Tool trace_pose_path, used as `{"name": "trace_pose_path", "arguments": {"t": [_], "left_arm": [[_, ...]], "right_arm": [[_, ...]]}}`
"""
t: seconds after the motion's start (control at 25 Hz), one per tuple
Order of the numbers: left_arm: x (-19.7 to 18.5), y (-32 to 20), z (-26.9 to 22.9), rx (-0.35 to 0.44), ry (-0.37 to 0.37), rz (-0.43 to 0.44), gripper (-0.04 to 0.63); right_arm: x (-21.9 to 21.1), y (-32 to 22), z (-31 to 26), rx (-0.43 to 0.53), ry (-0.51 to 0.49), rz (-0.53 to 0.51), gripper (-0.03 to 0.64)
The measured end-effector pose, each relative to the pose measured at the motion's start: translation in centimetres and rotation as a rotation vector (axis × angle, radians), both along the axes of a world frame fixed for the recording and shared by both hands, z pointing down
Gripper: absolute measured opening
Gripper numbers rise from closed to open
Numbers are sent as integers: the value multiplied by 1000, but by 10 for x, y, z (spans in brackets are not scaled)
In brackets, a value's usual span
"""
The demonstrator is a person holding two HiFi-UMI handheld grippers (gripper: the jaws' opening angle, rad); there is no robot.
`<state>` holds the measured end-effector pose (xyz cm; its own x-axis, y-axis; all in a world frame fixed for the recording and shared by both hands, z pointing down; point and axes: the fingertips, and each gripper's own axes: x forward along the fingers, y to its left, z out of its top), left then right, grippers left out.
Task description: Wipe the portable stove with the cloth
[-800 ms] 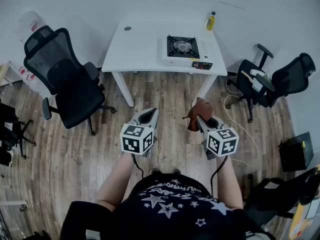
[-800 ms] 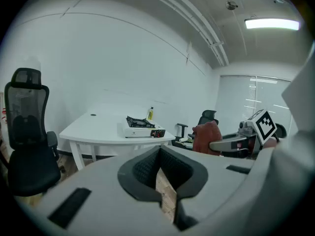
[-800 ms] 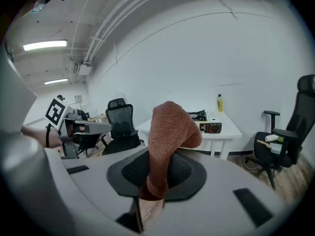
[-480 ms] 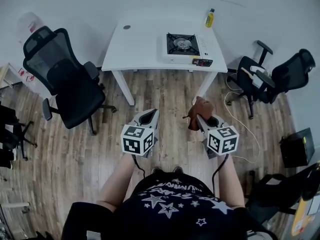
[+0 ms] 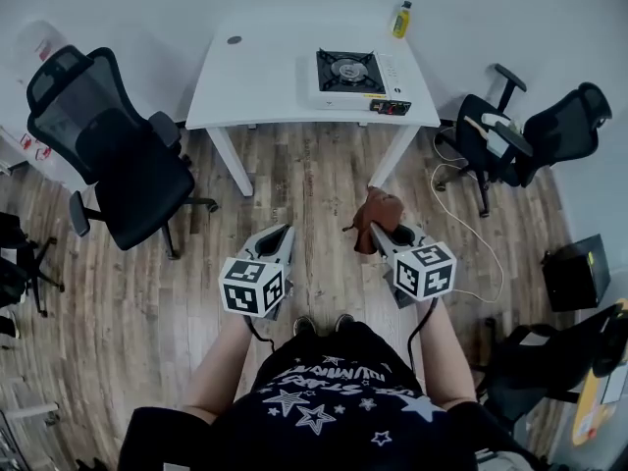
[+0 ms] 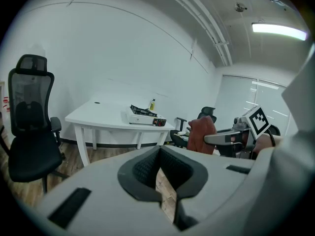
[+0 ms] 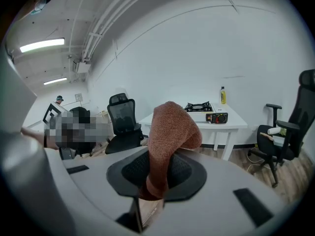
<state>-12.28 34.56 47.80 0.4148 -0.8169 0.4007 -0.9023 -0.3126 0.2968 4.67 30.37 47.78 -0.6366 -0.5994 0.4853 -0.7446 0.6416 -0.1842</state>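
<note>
The portable stove (image 5: 348, 72) is white with a black burner and sits on the right part of the white table (image 5: 255, 77), far ahead of both grippers. It also shows small in the left gripper view (image 6: 145, 114) and the right gripper view (image 7: 202, 109). My right gripper (image 5: 378, 226) is shut on a brown cloth (image 5: 373, 214), which stands up out of the jaws and droops over them (image 7: 170, 132). My left gripper (image 5: 283, 230) is held level beside it, shut and holding nothing (image 6: 160, 168). Both hover over the wooden floor.
A yellow bottle (image 5: 400, 20) stands at the table's back right corner. A black office chair (image 5: 108, 155) stands left of the table, and two more (image 5: 500, 150) (image 5: 579, 126) to its right. A cable (image 5: 461, 234) trails on the floor at right.
In the head view the table and stove have slid up and slightly left, and both grippers sit a little lower. The cloth stays held in the right gripper.
</note>
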Motion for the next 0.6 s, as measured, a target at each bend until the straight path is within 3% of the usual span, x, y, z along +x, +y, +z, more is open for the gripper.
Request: {"name": "trace_pose_path", "arguments": {"t": [0.28, 0.6], "left_arm": [[-18, -5, 5, 2, 10, -11, 6], [-22, -57, 5, 18, -4, -35, 6]], "right_arm": [[5, -7, 5, -8, -50, 60, 71], [17, -69, 11, -5, -88, 90, 71]]}}
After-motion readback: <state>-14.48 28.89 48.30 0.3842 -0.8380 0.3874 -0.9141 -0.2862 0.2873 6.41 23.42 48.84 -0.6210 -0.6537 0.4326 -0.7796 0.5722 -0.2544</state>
